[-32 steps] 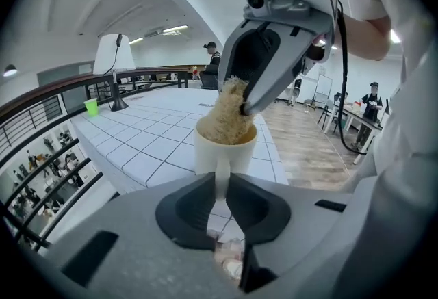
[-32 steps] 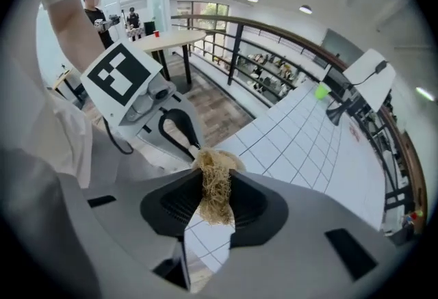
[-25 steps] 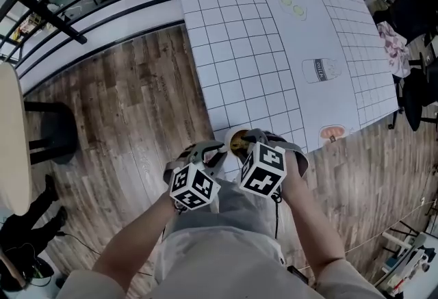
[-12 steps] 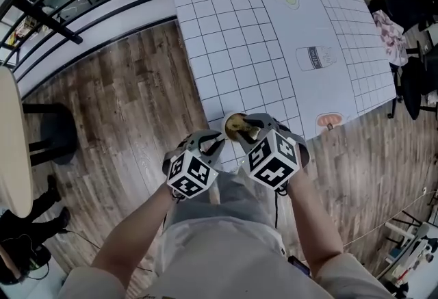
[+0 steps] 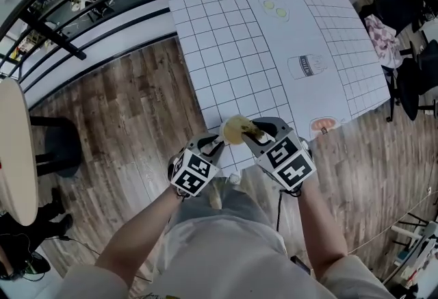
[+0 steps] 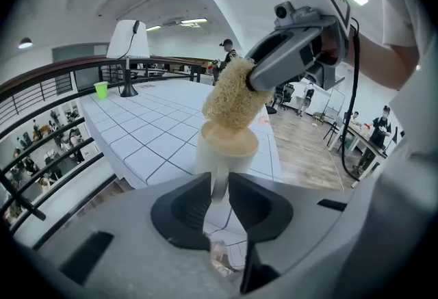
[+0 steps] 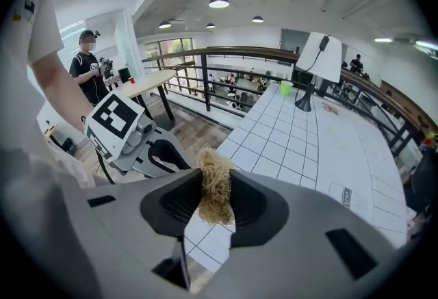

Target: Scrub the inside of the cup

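Your left gripper (image 6: 220, 198), jaws just eased wider, pinches the cup (image 6: 226, 150) by its handle; your right gripper (image 7: 215, 202) — tilted down beside it — is clamped on the scrubber (image 7: 216, 188).

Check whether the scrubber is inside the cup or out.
Mostly out. In the left gripper view the scrubber stands above the rim of the cup; only its lower end meets the mouth.

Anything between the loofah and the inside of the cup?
Nothing visible. The loofah, held in the jaws of the right gripper, sits directly over the open mouth of the cup, its lower end at the rim. No lid or other thing lies between.
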Tool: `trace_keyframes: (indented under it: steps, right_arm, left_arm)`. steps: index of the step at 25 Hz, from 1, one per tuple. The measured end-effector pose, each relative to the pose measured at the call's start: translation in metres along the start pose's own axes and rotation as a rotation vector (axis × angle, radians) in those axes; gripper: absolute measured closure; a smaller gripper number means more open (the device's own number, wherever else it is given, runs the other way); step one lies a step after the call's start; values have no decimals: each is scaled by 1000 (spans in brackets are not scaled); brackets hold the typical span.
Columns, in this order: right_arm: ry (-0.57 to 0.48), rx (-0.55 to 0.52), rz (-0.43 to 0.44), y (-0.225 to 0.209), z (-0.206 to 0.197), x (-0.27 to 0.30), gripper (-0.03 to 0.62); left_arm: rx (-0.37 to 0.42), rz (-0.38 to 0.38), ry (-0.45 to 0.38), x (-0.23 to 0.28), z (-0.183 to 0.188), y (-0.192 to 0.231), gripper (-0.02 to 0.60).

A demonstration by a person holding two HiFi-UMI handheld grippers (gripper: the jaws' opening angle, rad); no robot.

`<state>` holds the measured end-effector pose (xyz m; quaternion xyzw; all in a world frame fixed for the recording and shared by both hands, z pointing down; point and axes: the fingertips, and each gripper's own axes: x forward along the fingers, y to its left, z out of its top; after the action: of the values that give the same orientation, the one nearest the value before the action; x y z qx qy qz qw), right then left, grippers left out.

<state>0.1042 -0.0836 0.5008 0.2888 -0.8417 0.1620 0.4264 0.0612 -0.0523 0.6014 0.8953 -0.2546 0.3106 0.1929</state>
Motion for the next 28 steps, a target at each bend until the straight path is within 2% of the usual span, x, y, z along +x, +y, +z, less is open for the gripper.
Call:
trace_keyframes:
  steps: [3, 8, 12, 15, 23, 28]
  right_arm:
    - [-39, 36, -14, 0, 6, -12, 479]
    - [-120, 77, -23, 2, 25, -31, 477]
    - [-185, 54, -86, -3, 43, -49, 477]
    - [-264, 40, -148, -10, 62, -67, 477]
    - [-563, 22, -279, -25, 131, -135, 476]
    - [-719, 15, -346, -34, 168, -189, 476]
  left_arm:
    - [-23, 6, -14, -13, 11, 0, 483]
    - [-34, 67, -40, -38, 36, 7, 480]
    - [-78, 83, -202, -70, 83, 14, 482]
    - [-71, 105, -340, -100, 128, 17, 486]
    - [31, 174, -609, -176, 230, 31, 495]
    - [138, 236, -735, -225, 282, 31, 510]
